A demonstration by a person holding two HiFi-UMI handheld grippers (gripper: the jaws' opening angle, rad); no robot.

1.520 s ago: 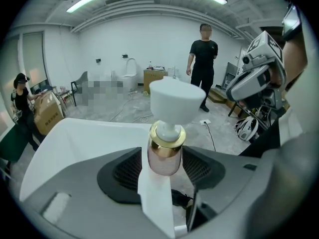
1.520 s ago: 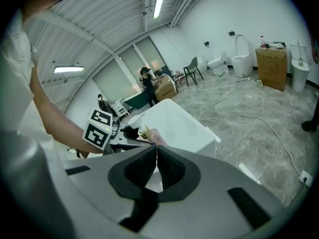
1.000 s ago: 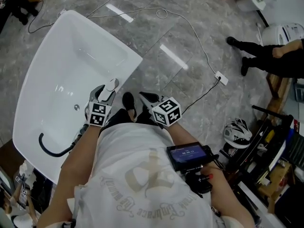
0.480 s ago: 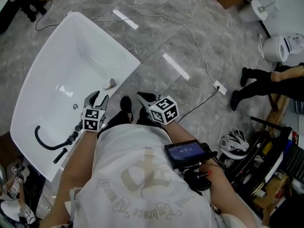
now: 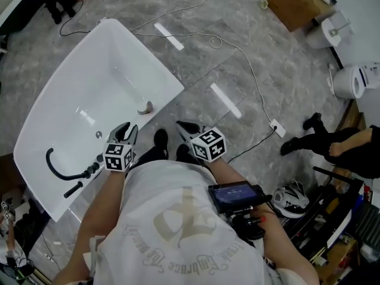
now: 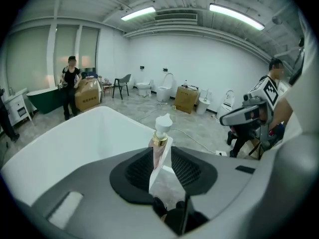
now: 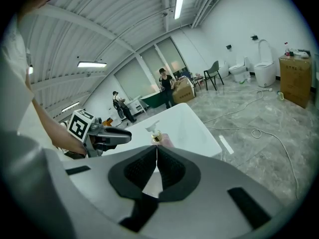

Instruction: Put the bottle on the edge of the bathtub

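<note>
Grey marble floor (image 5: 237, 52) is spreading around a white freestanding bathtub (image 5: 163, 98). A small pink bottle with a gold collar and white pump (image 5: 144, 107) is standing upright on the bathtub's near edge, close to a corner. The left gripper (image 5: 124, 129) is hanging apart from the bottle, and its jaws have just been narrowing on nothing. The right gripper (image 5: 183, 125) is pointing away with its tips pressed together, empty. The bottle is looking light, rigid, smooth and tippy, so gripping its body below the collar seems safest.

Grey marble floor (image 5: 285, 76) across head view, white cable (image 5: 250, 70) trailing over it; cardboard box (image 5: 300, 3) upper right. White walls (image 6: 199, 59), ceiling strip lights (image 6: 238, 15) (two lit), windows (image 6: 65, 49) far left.
</note>
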